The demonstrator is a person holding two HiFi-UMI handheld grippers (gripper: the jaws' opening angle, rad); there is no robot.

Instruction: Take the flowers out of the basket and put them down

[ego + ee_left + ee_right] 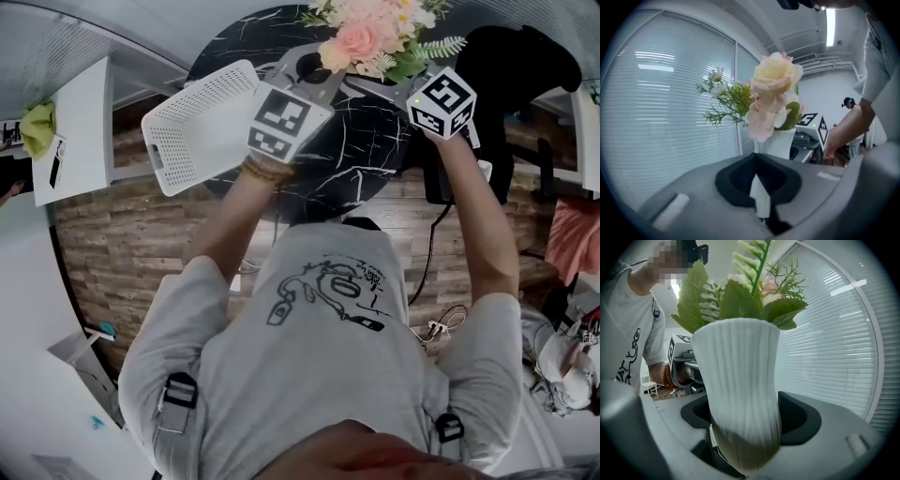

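Note:
A bunch of pink and cream flowers [370, 37] stands in a white ribbed vase [740, 390] over the black marble table [366, 141]. The white mesh basket [202, 127] lies tilted at the table's left edge, apart from the flowers. My right gripper [743, 427] has its jaws wide around the vase's lower body, pads against it. My left gripper [759, 176] points at the vase [780, 143] from the other side. Its pads sit close together on a thin white strip [760, 197]. Whether that strip belongs to the vase I cannot tell. In the head view the blooms hide the vase.
A black chair [520, 66] stands at the table's right, and a white desk [80, 122] is at the far left. Cables [436, 323] lie on the wooden floor. Window blinds [670, 117] run behind the flowers. A person [848, 103] stands far off.

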